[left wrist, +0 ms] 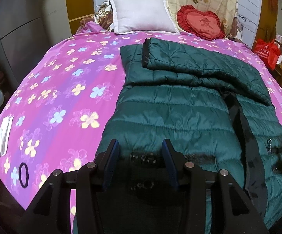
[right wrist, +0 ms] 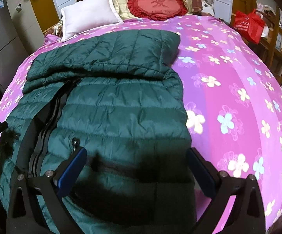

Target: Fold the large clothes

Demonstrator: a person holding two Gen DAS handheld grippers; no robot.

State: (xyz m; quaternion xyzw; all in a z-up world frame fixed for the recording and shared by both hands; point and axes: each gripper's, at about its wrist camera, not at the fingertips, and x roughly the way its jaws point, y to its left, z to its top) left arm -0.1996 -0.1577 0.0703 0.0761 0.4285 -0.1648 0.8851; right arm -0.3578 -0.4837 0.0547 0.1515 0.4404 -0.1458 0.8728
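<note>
While the green puffer jacket [left wrist: 180,107] lies along the bed's [left wrist: 63,89] middle with sleeves folded across its chest, the left gripper [left wrist: 141,156] and right gripper [right wrist: 137,165] hover, fingers apart and empty, over its near hem, likely for the lengthwise fold.

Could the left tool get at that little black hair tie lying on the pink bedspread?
Probably yes. The hair tie lies alone on the bedspread, beside the left tool, with nothing between them. The tool's jaws stand apart over the green jacket hem, seemingly gripping nothing.
</note>
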